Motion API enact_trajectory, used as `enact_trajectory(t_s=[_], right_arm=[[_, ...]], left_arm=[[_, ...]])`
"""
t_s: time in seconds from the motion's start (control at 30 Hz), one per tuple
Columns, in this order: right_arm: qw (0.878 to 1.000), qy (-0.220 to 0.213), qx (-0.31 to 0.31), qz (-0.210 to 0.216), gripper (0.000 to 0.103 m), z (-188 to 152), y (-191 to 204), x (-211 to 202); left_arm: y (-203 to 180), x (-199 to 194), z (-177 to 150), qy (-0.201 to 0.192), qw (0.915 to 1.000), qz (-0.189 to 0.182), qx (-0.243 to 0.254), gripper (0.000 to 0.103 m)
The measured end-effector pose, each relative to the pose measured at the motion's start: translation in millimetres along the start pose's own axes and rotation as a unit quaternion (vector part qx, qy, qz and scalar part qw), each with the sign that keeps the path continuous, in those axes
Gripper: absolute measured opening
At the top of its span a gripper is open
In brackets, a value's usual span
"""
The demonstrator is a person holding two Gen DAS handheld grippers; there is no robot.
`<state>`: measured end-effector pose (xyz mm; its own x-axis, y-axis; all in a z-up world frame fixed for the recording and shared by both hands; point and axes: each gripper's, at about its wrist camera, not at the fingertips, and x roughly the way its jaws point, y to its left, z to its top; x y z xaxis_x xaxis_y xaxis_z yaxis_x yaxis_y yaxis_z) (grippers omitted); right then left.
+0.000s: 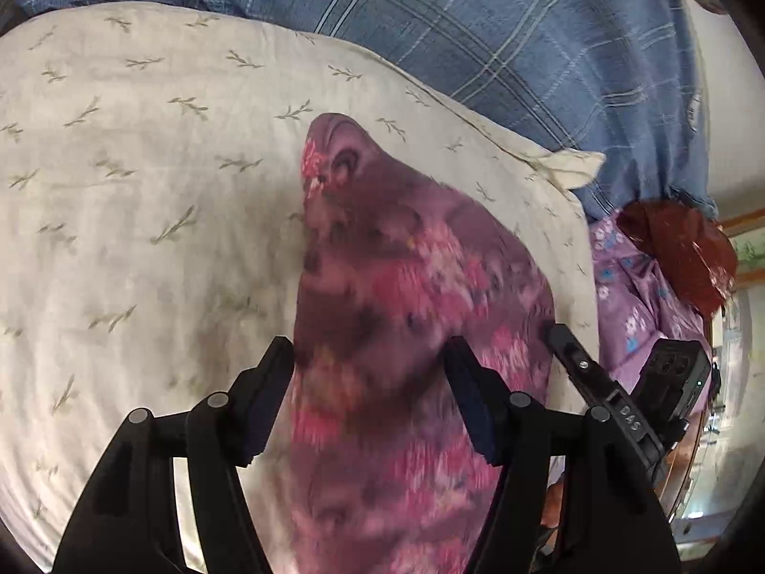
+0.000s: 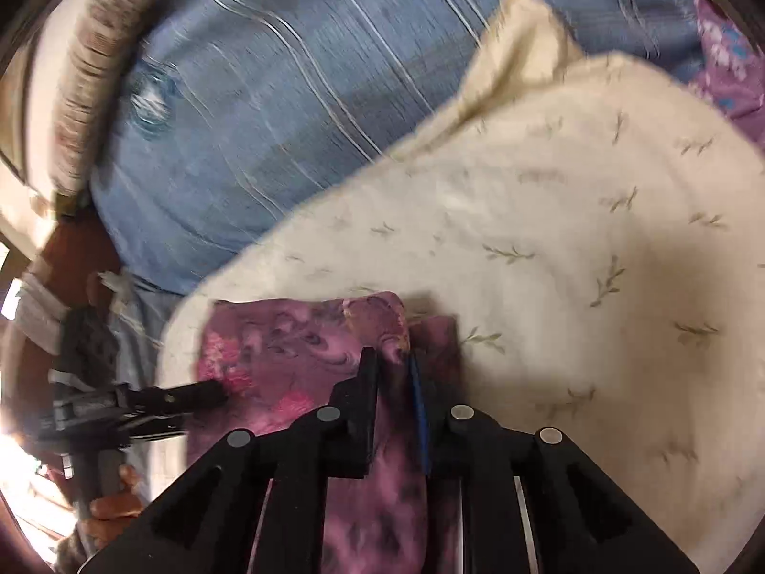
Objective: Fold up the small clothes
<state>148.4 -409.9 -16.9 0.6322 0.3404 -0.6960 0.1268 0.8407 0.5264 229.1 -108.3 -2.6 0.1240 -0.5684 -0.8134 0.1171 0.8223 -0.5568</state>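
A small purple garment with pink flowers [image 1: 411,287] lies on a cream pillow with a leaf print [image 1: 143,191]. In the left wrist view my left gripper [image 1: 368,373] is open, its fingers spread over the garment's near part. My right gripper shows at the garment's right edge [image 1: 564,339]. In the right wrist view my right gripper [image 2: 394,368] is shut on a raised fold of the garment [image 2: 287,349]. My left gripper [image 2: 210,390] reaches in from the left at the garment's left edge.
A blue checked bedsheet [image 1: 526,38] lies behind the pillow. More clothes, a lilac floral piece [image 1: 631,296] and a dark red one [image 1: 679,248], lie off the pillow's right corner. A striped bolster [image 2: 86,57] lies at the far left.
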Motion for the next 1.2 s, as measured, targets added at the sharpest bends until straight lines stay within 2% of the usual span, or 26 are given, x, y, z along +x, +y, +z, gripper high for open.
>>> enact_trajectory(t_s=[0.07, 0.1, 0.13, 0.17, 0.23, 0.3, 0.33, 0.37, 0.4, 0.43, 0.5, 0.6, 0.7, 0.8, 0.83, 0.9, 0.93, 0.97, 1.07, 1.13, 1.2], right_arm=[[1.0, -0.001, -0.023, 0.018, 0.024, -11.4, 10.8, -23.4], [0.999, 0.001, -0.036, 0.017, 0.035, -22.3, 16.6, -35.2], [0.999, 0.003, -0.043, 0.014, 0.04, -33.7, 18.7, -44.6], [0.999, 0.005, -0.045, 0.014, 0.04, -43.1, 17.8, -50.7], [0.999, 0.018, -0.042, 0.017, 0.039, -66.6, 12.8, -55.5], [0.997, 0.051, -0.051, -0.021, 0.034, -89.7, -2.2, -46.3], [0.997, 0.045, -0.058, -0.024, 0.034, -94.7, -2.5, -45.8], [0.997, 0.033, -0.062, -0.022, 0.034, -96.3, -2.3, -49.1], [0.997, 0.035, -0.062, -0.03, 0.035, -94.6, -0.7, -52.8], [0.997, 0.031, -0.059, -0.034, 0.04, -91.9, 1.9, -58.4], [0.999, 0.008, -0.052, -0.011, 0.041, -83.0, 5.8, -74.3], [1.0, -0.003, -0.025, 0.016, 0.062, -68.9, -0.2, -77.4], [0.999, 0.023, 0.007, 0.04, 0.062, -61.5, -12.1, -53.4], [0.996, 0.057, 0.034, 0.063, 0.061, -70.3, -21.6, -30.6], [0.994, 0.052, 0.032, 0.088, 0.052, -71.9, -19.4, -29.9], [0.983, 0.055, 0.03, 0.171, 0.052, -74.2, -14.7, -36.2], [0.982, 0.053, 0.019, 0.182, 0.053, -75.0, -11.2, -38.8], [0.983, 0.054, 0.0, 0.175, 0.053, -74.8, -7.2, -38.9], [0.992, 0.083, -0.007, 0.095, 0.048, -71.8, -13.5, -20.6], [0.992, 0.075, 0.008, 0.102, 0.049, -68.9, -19.2, -16.5], [0.992, 0.074, 0.017, 0.103, 0.05, -66.5, -18.1, -13.3]], left_arm=[[8.5, -17.4, -25.5, 0.004, 0.9997, -0.023, 0.004, 0.066], [12.6, -22.0, -39.0, 0.008, 0.9995, -0.03, 0.003, 0.066], [13.6, -21.2, -48.7, 0.014, 0.9994, -0.033, 0.001, 0.069], [17.7, -19.2, -62.9, 0.022, 0.999, -0.039, 0.0, 0.07], [24.1, -6.0, -86.5, 0.04, 0.9989, -0.026, -0.002, 0.07], [24.1, 8.0, -100.4, 0.047, 0.9989, -0.007, 0.003, 0.07], [18.4, 4.1, -104.2, 0.03, 0.9994, 0.007, 0.017, 0.071], [13.1, 1.4, -103.9, 0.03, 0.9992, 0.015, 0.024, 0.07], [9.3, -2.9, -102.6, 0.031, 0.9991, 0.007, 0.026, 0.07], [6.9, -9.0, -100.0, 0.03, 0.9992, -0.01, 0.026, 0.07], [3.8, -21.3, -89.9, 0.011, 0.9994, -0.026, 0.022, 0.07], [6.7, -21.9, -71.9, 0.005, 0.999, -0.044, 0.006, 0.071], [14.0, -3.8, -59.8, 0.023, 0.9983, -0.052, -0.017, 0.072], [13.1, 3.6, -61.7, 0.028, 0.9978, -0.057, -0.02, 0.077], [6.4, 4.1, -64.2, 0.025, 0.9976, -0.064, -0.012, 0.081], [9.3, 4.7, -66.1, 0.025, 0.9974, -0.067, -0.009, 0.082], [8.1, 9.2, -63.8, 0.026, 0.9972, -0.069, -0.011, 0.082], [9.5, 14.0, -61.5, 0.027, 0.9973, -0.067, -0.013, 0.083], [23.0, 23.0, -59.8, 0.037, 0.9959, -0.076, -0.034, 0.083], [16.4, 23.7, -60.8, 0.028, 0.9964, -0.075, -0.03, 0.083], [8.5, 22.0, -65.6, 0.019, 0.9983, -0.053, -0.014, 0.081]])
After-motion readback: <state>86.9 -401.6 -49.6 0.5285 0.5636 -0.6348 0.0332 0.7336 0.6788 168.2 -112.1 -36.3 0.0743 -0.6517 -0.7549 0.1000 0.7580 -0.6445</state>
